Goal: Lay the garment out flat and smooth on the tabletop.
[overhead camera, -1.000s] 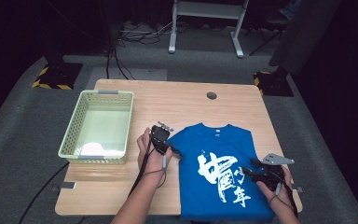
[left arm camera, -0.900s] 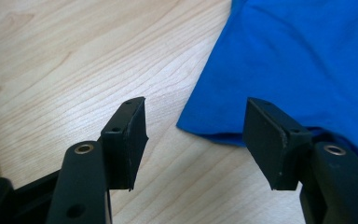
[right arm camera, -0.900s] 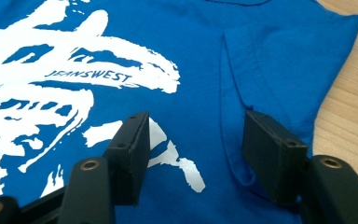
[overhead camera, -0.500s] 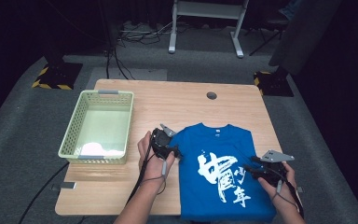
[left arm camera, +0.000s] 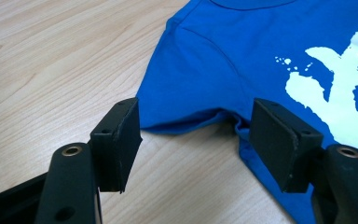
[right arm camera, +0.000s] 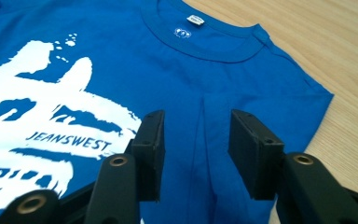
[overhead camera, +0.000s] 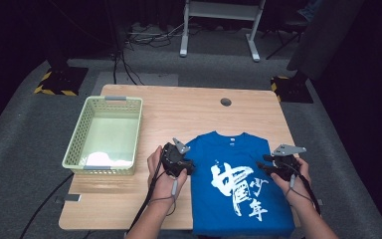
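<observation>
High view: a blue T-shirt (overhead camera: 236,186) with white print lies flat on the near right part of the wooden table (overhead camera: 189,112), collar toward the far side. The left gripper (overhead camera: 179,162) sits at the shirt's left sleeve edge; the right gripper (overhead camera: 278,162) sits at the shirt's right side. A green basket (overhead camera: 79,144) stands well apart on the left of the table.

Left gripper view: the left gripper (left arm camera: 193,135) has its jaws wide apart and has just been opening. The hem of the shirt's sleeve (left arm camera: 191,88) lies between the jaws, untouched by either pad.

Right gripper view: the right gripper (right arm camera: 196,149) has its jaws apart over the T-shirt (right arm camera: 121,70) and has just been closing. A raised crease of blue cloth runs between the pads; neither pad presses on it.
</observation>
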`<state>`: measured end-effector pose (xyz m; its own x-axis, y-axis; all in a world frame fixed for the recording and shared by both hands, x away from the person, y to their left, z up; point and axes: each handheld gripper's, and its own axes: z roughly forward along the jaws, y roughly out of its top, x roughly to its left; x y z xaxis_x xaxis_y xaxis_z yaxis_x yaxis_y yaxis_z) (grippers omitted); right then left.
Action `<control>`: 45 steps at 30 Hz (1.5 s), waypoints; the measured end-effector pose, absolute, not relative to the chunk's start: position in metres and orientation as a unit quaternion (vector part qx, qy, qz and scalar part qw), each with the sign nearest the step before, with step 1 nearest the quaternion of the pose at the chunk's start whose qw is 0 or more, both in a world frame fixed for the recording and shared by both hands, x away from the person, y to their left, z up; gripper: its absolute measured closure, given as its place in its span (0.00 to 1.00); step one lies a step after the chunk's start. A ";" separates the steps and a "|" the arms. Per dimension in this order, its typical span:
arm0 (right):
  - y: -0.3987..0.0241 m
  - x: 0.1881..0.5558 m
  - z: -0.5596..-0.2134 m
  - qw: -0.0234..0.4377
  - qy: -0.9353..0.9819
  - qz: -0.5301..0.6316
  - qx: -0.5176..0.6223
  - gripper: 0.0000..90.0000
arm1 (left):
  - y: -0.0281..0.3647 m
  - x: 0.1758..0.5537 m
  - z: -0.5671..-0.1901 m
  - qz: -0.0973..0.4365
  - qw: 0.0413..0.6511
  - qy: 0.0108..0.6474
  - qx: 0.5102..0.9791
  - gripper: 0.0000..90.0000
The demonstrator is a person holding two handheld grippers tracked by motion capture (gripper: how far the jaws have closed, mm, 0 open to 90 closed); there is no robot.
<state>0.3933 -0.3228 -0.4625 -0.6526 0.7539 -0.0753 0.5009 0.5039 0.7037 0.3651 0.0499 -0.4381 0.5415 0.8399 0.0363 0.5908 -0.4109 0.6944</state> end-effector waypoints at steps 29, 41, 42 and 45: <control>-0.325 0.415 -0.458 0.212 0.856 0.299 0.366 0.99 | 0.057 0.351 -0.440 0.187 0.325 0.425 0.824 0.37; -0.348 0.413 -0.438 0.232 0.831 0.323 0.389 0.99 | 0.048 0.353 -0.439 0.181 0.334 0.410 0.829 0.36; -0.350 0.413 -0.436 0.234 0.829 0.324 0.391 0.99 | 0.046 0.353 -0.439 0.180 0.334 0.410 0.829 0.36; -0.358 0.412 -0.433 0.239 0.824 0.325 0.399 0.99 | 0.044 0.353 -0.439 0.178 0.334 0.407 0.831 0.36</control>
